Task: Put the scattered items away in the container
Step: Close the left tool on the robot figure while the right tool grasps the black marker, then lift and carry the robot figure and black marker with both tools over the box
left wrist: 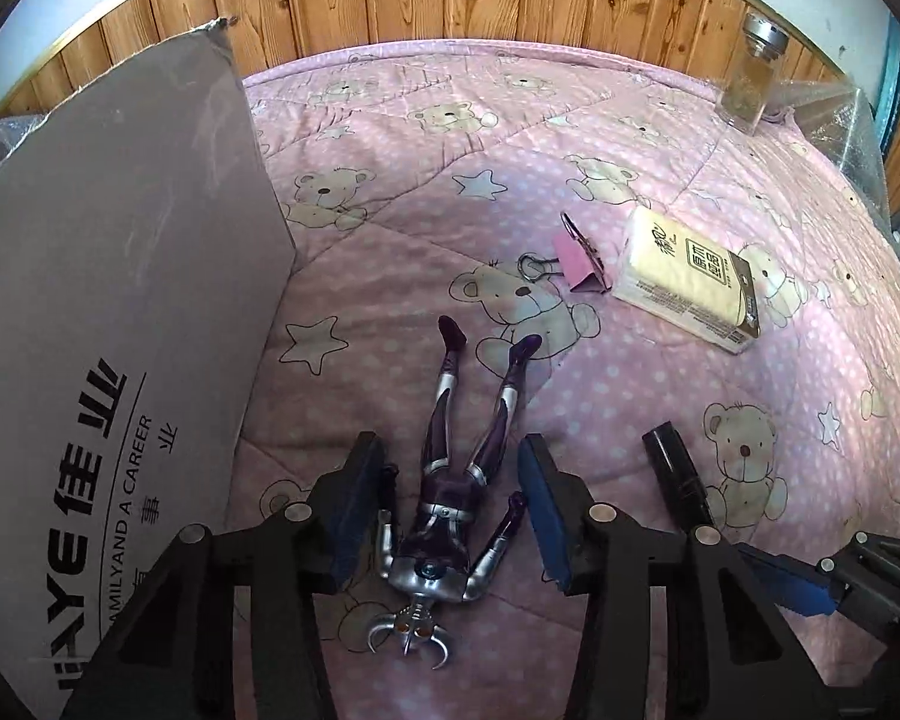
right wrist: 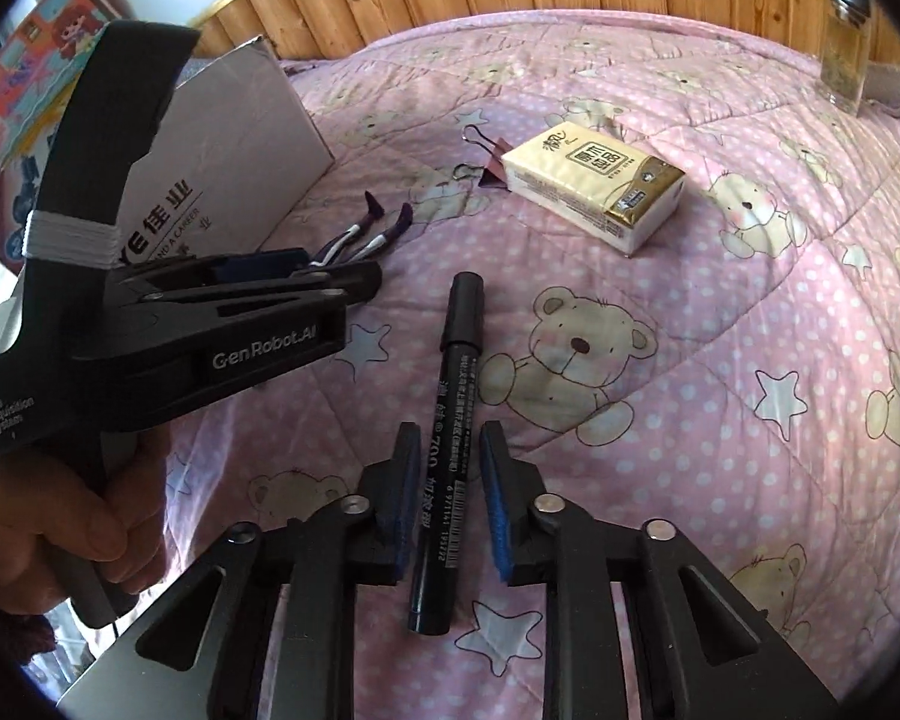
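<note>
a: left gripper [left wrist: 459, 504], state?
b: fingers spread, the toy figure [left wrist: 450, 516] lying face up between them on the pink quilt [left wrist: 630, 396], pads not touching. grey box [left wrist: 108, 276] just left of the left finger.
a: right gripper [right wrist: 450, 504]?
b: fingers spread either side of the black marker [right wrist: 447, 450], narrow gaps both sides. tissue pack [right wrist: 594, 186] and pink binder clip [right wrist: 492, 165] lie well beyond the fingertips.

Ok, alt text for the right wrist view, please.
The right gripper sits open around a black marker lying on a pink bear-print quilt. To its left, a hand holds the left gripper over a purple toy figure, with a tissue pack beyond.
</note>
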A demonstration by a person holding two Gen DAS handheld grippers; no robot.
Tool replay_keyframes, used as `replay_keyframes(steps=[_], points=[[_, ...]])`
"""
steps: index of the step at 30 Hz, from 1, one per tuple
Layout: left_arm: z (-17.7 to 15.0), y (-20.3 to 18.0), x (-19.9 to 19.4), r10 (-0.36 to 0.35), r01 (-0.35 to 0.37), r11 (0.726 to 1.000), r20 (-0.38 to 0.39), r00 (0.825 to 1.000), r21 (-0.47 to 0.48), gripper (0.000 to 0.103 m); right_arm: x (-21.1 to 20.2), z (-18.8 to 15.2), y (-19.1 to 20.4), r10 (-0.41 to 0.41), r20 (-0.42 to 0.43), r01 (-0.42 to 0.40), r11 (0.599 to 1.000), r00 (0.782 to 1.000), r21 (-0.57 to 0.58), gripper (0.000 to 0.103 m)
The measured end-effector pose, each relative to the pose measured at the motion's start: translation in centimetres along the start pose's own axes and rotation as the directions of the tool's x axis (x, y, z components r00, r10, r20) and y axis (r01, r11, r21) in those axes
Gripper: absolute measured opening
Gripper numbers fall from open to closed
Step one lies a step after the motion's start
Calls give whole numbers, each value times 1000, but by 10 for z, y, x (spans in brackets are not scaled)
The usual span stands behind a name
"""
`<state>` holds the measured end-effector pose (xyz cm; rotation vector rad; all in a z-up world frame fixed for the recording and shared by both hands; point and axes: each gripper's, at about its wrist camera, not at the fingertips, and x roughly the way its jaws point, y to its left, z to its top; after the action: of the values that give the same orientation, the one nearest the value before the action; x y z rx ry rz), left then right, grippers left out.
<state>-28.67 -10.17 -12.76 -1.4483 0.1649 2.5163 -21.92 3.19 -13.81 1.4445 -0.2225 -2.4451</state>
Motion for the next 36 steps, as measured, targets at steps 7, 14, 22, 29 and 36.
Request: replay_keyframes(steps=[7, 14, 22, 29, 36], points=[[-8, 2, -14, -43, 42, 998, -6, 999, -39, 46, -7, -4, -7, 34, 5, -35, 998, 999, 50, 14], [-16, 2, -38, -89, 89, 994, 4, 996, -57, 46, -20, -6, -9, 40, 25, -42, 996, 999, 80, 14], [-28, -8, -62, -114, 114, 992, 15, 993, -48, 46, -34, -12, -8, 57, 34, -60, 992, 998, 107, 14], [-24, -21, -78, -125, 127, 991, 34, 992, -37, 46, -47, -17, -1, 66, 52, -72, 991, 996, 115, 14], [-35, -25, -99, -135, 136, 990, 53, 989, -19, 46, -63, -24, 9, 69, 72, -76, 991, 995, 108, 14]])
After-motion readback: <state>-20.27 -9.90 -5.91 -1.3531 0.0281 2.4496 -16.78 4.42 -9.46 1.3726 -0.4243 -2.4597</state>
